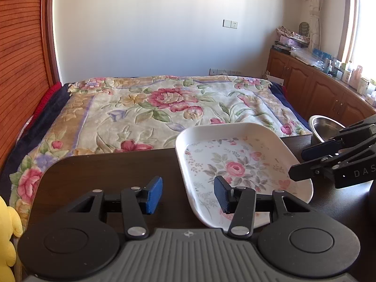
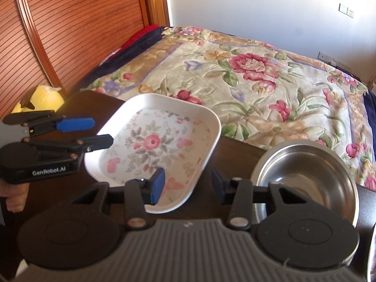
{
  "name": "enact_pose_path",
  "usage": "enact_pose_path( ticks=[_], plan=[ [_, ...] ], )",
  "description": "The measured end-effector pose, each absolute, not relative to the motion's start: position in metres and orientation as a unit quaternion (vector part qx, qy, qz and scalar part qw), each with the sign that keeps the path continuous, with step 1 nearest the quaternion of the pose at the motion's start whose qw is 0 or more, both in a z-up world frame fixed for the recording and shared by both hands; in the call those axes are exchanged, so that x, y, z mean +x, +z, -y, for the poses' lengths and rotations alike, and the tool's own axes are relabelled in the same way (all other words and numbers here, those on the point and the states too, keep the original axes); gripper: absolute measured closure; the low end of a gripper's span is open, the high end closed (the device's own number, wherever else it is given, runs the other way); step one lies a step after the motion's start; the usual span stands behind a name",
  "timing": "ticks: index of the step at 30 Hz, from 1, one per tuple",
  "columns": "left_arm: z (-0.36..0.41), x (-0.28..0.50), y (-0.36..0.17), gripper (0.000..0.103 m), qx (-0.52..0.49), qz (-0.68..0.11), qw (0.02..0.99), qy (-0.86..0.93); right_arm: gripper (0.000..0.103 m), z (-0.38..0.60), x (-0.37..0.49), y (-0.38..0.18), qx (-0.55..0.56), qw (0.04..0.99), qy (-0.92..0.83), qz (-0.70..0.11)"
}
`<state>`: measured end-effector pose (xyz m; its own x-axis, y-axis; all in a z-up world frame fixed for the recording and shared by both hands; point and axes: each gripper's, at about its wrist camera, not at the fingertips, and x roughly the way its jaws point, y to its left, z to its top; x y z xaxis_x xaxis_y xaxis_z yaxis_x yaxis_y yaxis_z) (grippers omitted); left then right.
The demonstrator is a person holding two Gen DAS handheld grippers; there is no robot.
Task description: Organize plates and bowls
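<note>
A white rectangular tray (image 1: 237, 138) (image 2: 206, 119) with a rose print lies on a dark brown table (image 1: 105, 171) (image 2: 232, 150). My left gripper (image 1: 188, 195) (image 2: 103, 131) is open and straddles the tray's left rim, one blue pad over the print and the other outside. On the opposite side my right gripper (image 2: 188, 183) (image 1: 297, 164) is also open, with the right rim between its fingers. Neither pair of pads touches the rim. A steel bowl (image 2: 312, 171) (image 1: 324, 127) stands upright and apart just right of the tray.
Past the table's far edge is a bed with a floral blanket (image 1: 164, 103) (image 2: 258, 75). A yellow plush toy (image 1: 7, 235) (image 2: 47, 98) sits at the left corner. Wooden cabinets (image 1: 317, 89) with clutter on top line the right wall. A hand (image 2: 14, 197) holds the left gripper.
</note>
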<state>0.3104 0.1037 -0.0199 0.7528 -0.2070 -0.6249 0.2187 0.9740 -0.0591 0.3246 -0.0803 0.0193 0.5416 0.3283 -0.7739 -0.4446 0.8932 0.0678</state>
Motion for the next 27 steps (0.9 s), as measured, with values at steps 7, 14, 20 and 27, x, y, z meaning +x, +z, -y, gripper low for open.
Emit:
enact_pose_path(
  ticks=[7, 14, 20, 27],
  plan=[
    [-0.104, 0.318, -0.026, 0.066, 0.01, -0.341, 0.933, -0.111, 0.064, 0.082, 0.332, 0.013, -0.06, 0.869, 0.225, -0.437],
    [-0.105, 0.32, -0.027, 0.076, 0.004, -0.339, 0.934, -0.113, 0.075, 0.076, 0.331, 0.011, -0.075, 0.863, 0.231, -0.442],
    [-0.105, 0.318, -0.027, 0.08, -0.003, -0.339, 0.933, -0.12, 0.076, 0.071, 0.333, 0.009, -0.089, 0.855, 0.24, -0.451],
    [-0.106, 0.317, -0.027, 0.08, -0.009, -0.34, 0.932, -0.124, 0.077, 0.068, 0.332, 0.01, -0.102, 0.853, 0.246, -0.449]
  ],
)
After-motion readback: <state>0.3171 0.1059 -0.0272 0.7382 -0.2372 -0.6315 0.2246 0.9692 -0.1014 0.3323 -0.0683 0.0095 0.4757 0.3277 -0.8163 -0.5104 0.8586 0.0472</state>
